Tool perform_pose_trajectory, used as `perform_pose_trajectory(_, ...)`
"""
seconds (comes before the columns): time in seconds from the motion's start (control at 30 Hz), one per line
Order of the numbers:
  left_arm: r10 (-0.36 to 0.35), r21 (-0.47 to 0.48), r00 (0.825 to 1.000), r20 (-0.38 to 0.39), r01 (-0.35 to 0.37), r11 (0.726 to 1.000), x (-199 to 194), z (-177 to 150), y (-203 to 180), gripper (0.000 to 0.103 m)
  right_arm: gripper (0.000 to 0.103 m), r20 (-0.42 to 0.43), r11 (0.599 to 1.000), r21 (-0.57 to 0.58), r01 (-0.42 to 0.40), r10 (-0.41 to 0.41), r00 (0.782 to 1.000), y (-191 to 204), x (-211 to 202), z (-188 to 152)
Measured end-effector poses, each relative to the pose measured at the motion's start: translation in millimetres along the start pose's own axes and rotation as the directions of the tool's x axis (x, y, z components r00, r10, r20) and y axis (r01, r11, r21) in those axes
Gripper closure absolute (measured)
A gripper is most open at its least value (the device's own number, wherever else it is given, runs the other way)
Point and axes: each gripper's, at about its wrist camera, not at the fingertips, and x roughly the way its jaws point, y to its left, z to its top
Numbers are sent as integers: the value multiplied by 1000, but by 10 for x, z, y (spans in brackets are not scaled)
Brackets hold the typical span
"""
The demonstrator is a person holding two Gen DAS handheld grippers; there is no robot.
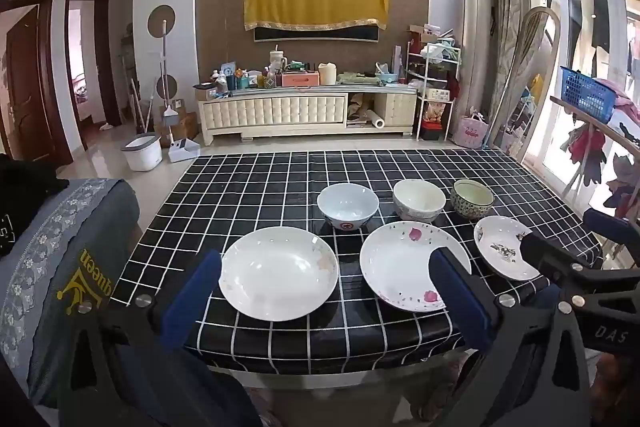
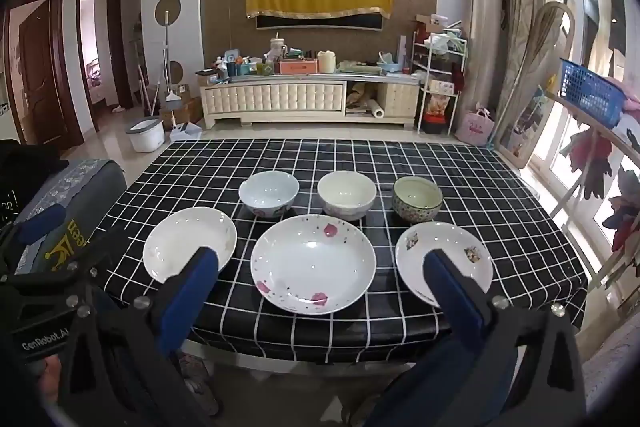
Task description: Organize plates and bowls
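Note:
Three plates lie in a front row on the black checked tablecloth (image 2: 460,167): a plain white plate (image 1: 279,273) (image 2: 190,245) on the left, a petal-patterned plate (image 1: 408,263) (image 2: 313,264) in the middle, a small decorated plate (image 1: 500,247) (image 2: 444,263) on the right. Behind them stand three bowls: a white bowl with a red mark (image 1: 347,205) (image 2: 269,194), a cream bowl (image 1: 419,199) (image 2: 347,194) and a green patterned bowl (image 1: 472,198) (image 2: 417,199). My left gripper (image 1: 326,279) and right gripper (image 2: 320,275) are open and empty, held at the table's near edge.
A grey cushioned seat (image 1: 60,267) with a "queen" logo stands left of the table. A drying rack with clothes and a blue basket (image 2: 592,93) stands at the right. A TV cabinet (image 2: 308,103) lines the far wall.

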Motion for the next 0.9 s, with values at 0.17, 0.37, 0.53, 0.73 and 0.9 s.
perform_pose_trajectory(0.17, 4, -2, 1000, -14, -4, 1000, 51, 34, -57, 0, 0, -7, 1000, -6, 5, -5, 1000, 13, -8, -4)
perform_pose_trajectory(0.37, -7, -6, 1000, 9, 7, 1000, 31, -35, 7, 0, 0, -12, 1000, -12, 9, -9, 1000, -8, 0, -3)
perform_pose_trajectory(0.53, -8, -3, 1000, 6, 8, 1000, -8, -17, 6, 0, 0, -17, 1000, -4, 9, -10, 1000, -10, -1, 4)
perform_pose_trajectory(0.73, -10, 1, 1000, 3, 10, 1000, -12, -17, 6, 0, 0, -20, 1000, -4, 8, -8, 1000, -24, -3, 7)
perform_pose_trajectory(0.9, -15, 2, 1000, 4, 15, 1000, -33, -12, -5, 0, 0, -23, 1000, -1, 12, -12, 1000, -37, -3, 9)
